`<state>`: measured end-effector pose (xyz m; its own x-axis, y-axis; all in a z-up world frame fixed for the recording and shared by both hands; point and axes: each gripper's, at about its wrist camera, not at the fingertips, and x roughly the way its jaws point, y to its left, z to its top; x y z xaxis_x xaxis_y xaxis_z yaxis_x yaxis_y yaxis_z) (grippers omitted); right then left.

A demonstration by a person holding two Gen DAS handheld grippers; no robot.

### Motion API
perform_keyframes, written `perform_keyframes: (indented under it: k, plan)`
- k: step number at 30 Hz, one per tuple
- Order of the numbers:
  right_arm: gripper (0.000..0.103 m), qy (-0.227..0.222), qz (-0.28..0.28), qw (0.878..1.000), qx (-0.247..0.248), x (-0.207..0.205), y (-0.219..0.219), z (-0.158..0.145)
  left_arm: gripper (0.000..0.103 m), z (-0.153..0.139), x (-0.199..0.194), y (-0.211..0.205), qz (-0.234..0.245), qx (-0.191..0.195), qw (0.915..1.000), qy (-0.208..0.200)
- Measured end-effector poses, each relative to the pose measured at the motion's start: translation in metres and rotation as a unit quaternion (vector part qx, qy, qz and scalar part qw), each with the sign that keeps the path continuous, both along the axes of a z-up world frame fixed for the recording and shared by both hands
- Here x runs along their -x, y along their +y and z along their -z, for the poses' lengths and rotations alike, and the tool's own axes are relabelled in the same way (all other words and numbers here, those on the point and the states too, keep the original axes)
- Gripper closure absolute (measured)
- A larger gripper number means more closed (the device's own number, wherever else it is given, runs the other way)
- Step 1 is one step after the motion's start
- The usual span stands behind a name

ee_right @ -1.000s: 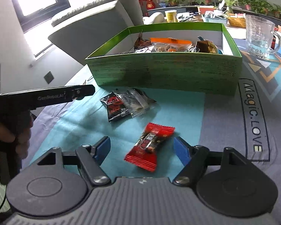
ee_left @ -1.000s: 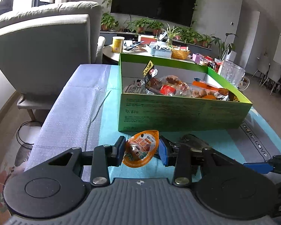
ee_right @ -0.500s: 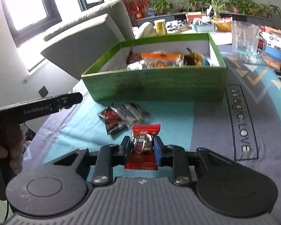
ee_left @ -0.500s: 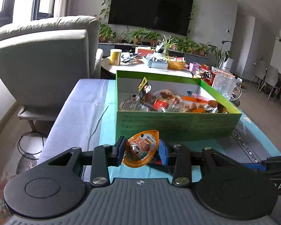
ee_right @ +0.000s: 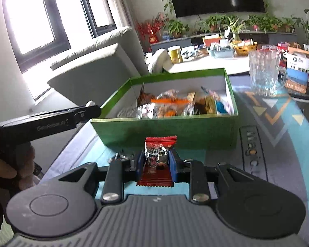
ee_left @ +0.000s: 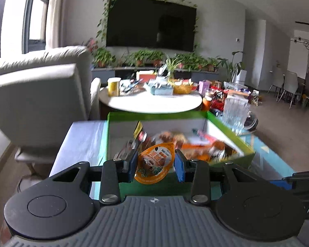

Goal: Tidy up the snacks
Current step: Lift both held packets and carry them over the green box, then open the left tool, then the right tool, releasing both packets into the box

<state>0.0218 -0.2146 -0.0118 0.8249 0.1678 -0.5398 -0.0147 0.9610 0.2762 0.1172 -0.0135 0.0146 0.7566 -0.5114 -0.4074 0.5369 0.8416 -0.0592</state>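
My left gripper is shut on an orange snack pouch and holds it raised in front of the green box, which holds several snack packets. My right gripper is shut on a red candy wrapper and holds it above the mat, just short of the green box. The left gripper's black body shows at the left of the right wrist view, level with the box's left corner.
A glass mug stands right of the box, a printed carton beyond it. A grey armchair is at the left. A round white table with a yellow can, a basket and clutter lies behind the box.
Both grippers have risen with their snacks and moved toward the box. The right gripper closed on the red candy wrapper and lifted it off the mat.
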Motion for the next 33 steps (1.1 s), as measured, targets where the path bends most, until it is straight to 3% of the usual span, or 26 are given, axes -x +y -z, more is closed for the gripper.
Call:
perform_keyframes:
  k: [13, 23, 33]
  plan:
    - [0.071, -0.051, 0.009, 0.999, -0.009, -0.028, -0.021, -0.021, 0.068, -0.009, -0.044, -0.045, 0.018, -0.012, 0.9996, -0.018]
    - [0.071, -0.061, 0.014, 0.998, -0.025, -0.043, -0.032, -0.022, 0.068, 0.01, -0.079, -0.062, 0.009, -0.031, 0.9995, 0.004]
    - [0.071, -0.065, 0.015, 0.997, -0.03, -0.051, -0.036, -0.024, 0.064, 0.025, -0.087, -0.062, -0.009, -0.048, 0.9985, 0.025]
